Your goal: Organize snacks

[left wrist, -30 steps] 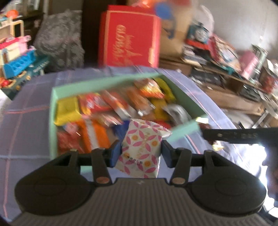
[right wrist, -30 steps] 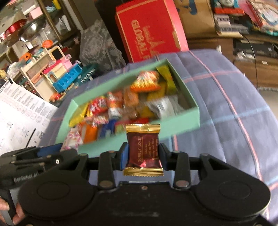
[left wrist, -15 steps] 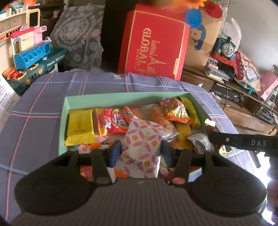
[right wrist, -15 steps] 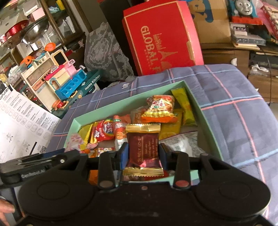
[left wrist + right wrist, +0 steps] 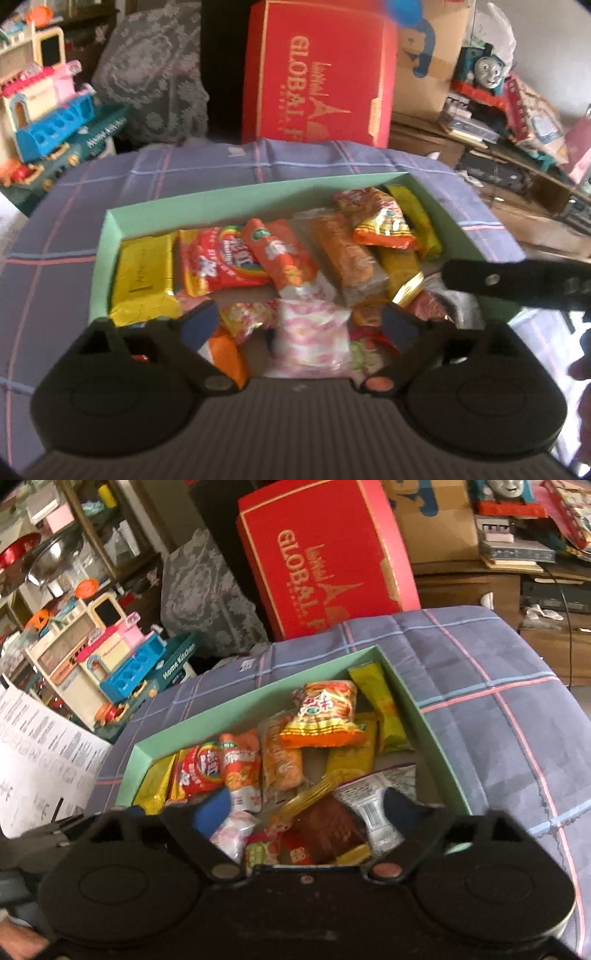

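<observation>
We are spreading both grippers, left gripper (image 5: 299,326) and right gripper (image 5: 308,808), whose jaws have just been opening. The soft, light pink-flowered white snack pouch (image 5: 314,341) and crinkly brown gold-edged foil packet (image 5: 330,832) are lying loose in the near end of the mint-green cardboard box (image 5: 258,194); pinching their sealed edges looks safest.

One green box (image 5: 255,190) – one red carton (image 5: 317,74) – two hand-held grippers.

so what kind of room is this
Probably a cluttered family living room or playroom: a toy kitchen set, a toy train, stacked boxes such as the red box, and a plaid-covered table.
</observation>
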`<state>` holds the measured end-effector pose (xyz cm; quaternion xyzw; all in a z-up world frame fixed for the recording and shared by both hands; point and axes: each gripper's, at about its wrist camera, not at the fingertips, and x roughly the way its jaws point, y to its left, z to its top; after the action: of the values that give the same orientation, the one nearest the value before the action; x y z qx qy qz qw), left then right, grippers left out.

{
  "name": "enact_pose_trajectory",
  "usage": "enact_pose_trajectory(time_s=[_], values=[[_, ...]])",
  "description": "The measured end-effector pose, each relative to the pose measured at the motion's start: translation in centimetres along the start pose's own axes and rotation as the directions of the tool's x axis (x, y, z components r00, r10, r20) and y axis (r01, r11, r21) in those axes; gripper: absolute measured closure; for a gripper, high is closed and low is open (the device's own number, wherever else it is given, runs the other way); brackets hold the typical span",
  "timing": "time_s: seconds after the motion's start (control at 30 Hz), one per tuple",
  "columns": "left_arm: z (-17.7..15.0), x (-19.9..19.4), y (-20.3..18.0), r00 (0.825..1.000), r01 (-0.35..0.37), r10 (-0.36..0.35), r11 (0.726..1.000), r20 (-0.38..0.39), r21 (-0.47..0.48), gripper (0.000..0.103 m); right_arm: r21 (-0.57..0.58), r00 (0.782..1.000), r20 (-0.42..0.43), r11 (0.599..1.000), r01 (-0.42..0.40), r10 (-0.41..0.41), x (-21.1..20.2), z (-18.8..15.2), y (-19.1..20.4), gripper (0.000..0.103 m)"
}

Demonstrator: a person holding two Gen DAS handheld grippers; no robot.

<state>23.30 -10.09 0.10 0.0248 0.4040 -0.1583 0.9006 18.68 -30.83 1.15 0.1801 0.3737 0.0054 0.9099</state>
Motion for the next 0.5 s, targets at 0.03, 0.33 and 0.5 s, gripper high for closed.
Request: enact_pose_trajectory(time_s=[0.03, 0.33, 0.5], values=[[-0.2, 0.0, 0.0, 1.0, 0.007, -0.007, 1.0, -0.006, -0.003, 0.006, 0.001, 1.0, 0.003, 1.0, -0.003, 0.003, -0.2, -0.1, -0.1, 0.005], [-1.8, -1.1, 0.6, 1.0, 0.007, -0.007, 1.0, -0.025, -0.029, 0.0, 0.032, 1.0, -0.008, 0.999, -0.003, 0.003, -0.9, -1.4, -0.6, 0.0], [-2.6, -2.7, 0.8, 1.0, 0.001, -0.002, 0.999, -0.016, -0.038, 0.0, 0.028, 1.0, -0.017, 1.0, 0.009, -0.009, -1.8, -2.0, -0.3, 0.0]])
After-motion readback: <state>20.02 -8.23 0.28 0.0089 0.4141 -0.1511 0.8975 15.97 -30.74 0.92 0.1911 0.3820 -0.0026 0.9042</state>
